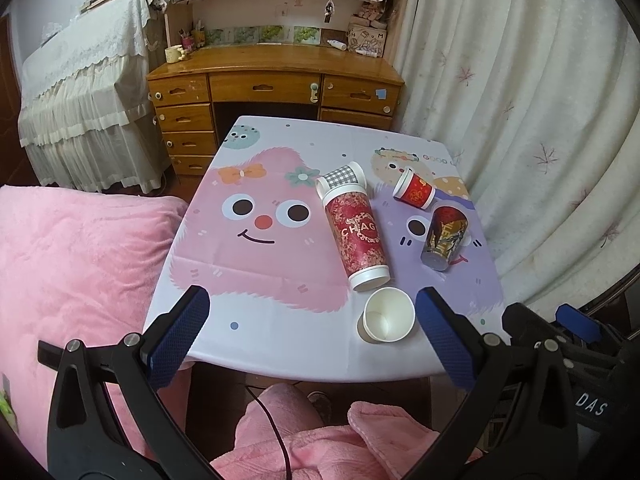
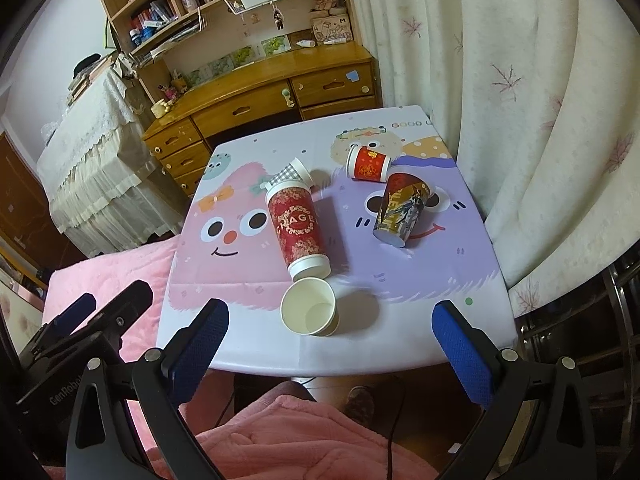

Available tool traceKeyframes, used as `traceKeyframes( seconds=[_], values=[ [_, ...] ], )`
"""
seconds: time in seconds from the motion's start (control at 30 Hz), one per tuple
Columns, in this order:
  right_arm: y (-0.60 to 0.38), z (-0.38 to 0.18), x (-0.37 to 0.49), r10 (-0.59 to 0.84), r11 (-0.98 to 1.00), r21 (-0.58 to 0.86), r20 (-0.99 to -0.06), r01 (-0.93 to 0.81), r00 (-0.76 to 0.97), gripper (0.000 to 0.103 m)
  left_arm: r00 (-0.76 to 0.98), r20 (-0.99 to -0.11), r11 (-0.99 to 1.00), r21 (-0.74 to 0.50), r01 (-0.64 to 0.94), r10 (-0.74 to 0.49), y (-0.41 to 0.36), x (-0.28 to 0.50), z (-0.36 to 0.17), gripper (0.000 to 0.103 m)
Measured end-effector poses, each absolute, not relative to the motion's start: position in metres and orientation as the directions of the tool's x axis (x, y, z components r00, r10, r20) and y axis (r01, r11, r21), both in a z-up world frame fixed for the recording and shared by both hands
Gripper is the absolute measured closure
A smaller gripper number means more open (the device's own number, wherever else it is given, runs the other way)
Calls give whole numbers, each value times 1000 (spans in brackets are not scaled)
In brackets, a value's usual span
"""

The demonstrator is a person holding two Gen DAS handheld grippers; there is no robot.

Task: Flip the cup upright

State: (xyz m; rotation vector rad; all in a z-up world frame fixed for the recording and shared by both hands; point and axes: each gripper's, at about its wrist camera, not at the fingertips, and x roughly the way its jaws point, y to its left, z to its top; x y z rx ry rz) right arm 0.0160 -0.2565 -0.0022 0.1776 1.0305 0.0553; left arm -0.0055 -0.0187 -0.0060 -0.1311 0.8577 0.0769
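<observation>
— So, where do we stand with the cups on the table (image 1: 256, 344)?

— We count five. Four of them lie on their sides: the tall red cup (image 1: 357, 232) in the middle, the checked cup (image 1: 343, 175) just behind it and touching its rim end, the small red cup (image 1: 414, 190) further back, and the dark printed cup (image 1: 444, 238) on the right, near the curtain (image 1: 540, 120).

— And the white cup (image 2: 309, 310)?

— It sits close to the near edge, just in front of the tall red one, with its mouth open toward us. From both wrist views we look into it and see the bottom (it seems upright, perhaps a little tilted, but the fisheye makes this hard to judge).

— So one cup stands already?

— It looks so. Whether it was flipped or simply stands like this, we cannot say.

— What about our tools?

— The left gripper (image 1: 312, 332) has its fingers spread wide and carries nothing; it hangs above the near edge of the table. The right gripper (image 2: 330, 344) is also wide and without load, with the white cup between its fingers in the view, though not touched.

— What is left, then?

— We judge that the four lying cups need to be stood up, if the task means all of them.
</observation>
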Motion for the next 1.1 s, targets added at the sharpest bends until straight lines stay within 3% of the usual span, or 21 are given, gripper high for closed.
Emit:
traceKeyframes(
  seconds=[1.1],
  values=[
    [-273,4,19,57,978,156,-842,141,536,0,649,-759,994,-104,-33,-58,-31,21,-9,1]
  ],
)
